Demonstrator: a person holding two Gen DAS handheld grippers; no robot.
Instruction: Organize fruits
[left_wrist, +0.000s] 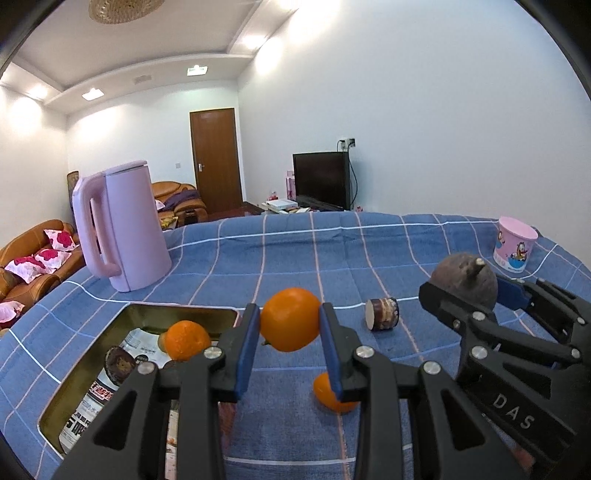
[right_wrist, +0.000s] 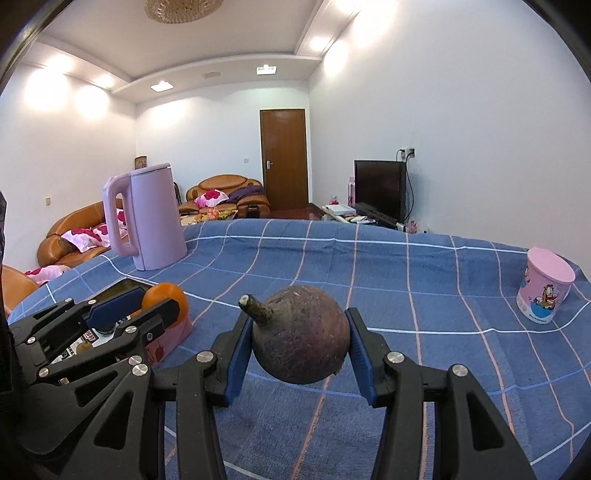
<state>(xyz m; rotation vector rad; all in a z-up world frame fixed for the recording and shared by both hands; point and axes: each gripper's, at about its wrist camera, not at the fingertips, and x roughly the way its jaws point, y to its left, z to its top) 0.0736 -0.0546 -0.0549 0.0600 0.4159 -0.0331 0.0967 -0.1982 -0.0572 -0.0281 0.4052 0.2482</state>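
- While both hand-held grippers hung above the bench (left_wrist: 369, 251), covered in a blue checked cloth, the gold metal tray (left_wrist: 92, 365) lay low and to the left of the left hand-held gripper (left_wrist: 290, 325); that was the relation the coming move seemed to turn on. The tray's long axis ran away from the camera, near corner toward the left gripper.
- The left hand-held gripper was the nearer of the two to the tray, just beside its right rim, and it was clenched on an orange (left_wrist: 290, 319) held clear of the cloth.
- The right hand-held gripper (right_wrist: 300, 341), farther from the tray on the right, was grasping a dark purple round fruit (right_wrist: 301, 334), stem (right_wrist: 255, 310) tilted up and left.
- Inside the tray, on printed paper, sat a second orange (left_wrist: 186, 339) and a dark brown fruit (left_wrist: 119, 363); more may have been hidden behind the fingers.
- On the cloth, outside the tray, lay a third orange (left_wrist: 332, 397) partly hidden under the left gripper's right finger, and a short brown cut piece (left_wrist: 382, 314) on its side.
- A pink kettle (left_wrist: 122, 229) and a pink cup (left_wrist: 515, 249) stood well apart, probably no part of the sorting.
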